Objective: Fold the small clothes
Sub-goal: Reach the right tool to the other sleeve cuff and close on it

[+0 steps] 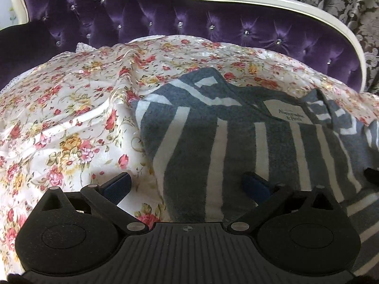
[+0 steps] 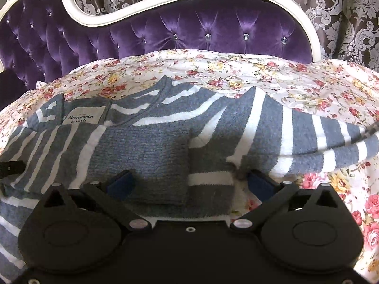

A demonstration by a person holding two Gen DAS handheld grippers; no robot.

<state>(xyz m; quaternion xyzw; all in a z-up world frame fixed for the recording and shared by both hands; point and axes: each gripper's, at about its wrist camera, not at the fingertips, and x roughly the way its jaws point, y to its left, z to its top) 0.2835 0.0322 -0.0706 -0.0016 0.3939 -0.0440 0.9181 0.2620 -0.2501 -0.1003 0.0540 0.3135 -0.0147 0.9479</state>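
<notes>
A grey and white striped knit sweater (image 1: 213, 142) lies flat on a floral bedspread (image 1: 59, 118), with a white neck label (image 1: 290, 113). My left gripper (image 1: 187, 184) is open, low over the sweater's left edge, one finger over the bedspread and the other over the knit. In the right wrist view the sweater (image 2: 146, 142) shows its grey chest pocket and a sleeve (image 2: 296, 137) stretched out to the right. My right gripper (image 2: 189, 182) is open, just above the pocket and the armpit area, and holds nothing.
A purple tufted headboard (image 2: 189, 30) with a cream frame stands behind the bed. Patterned grey curtains (image 2: 343, 11) hang behind it. The bedspread (image 2: 308, 90) extends to the right of the sleeve. A tip of the other gripper (image 2: 11, 168) shows at the left edge.
</notes>
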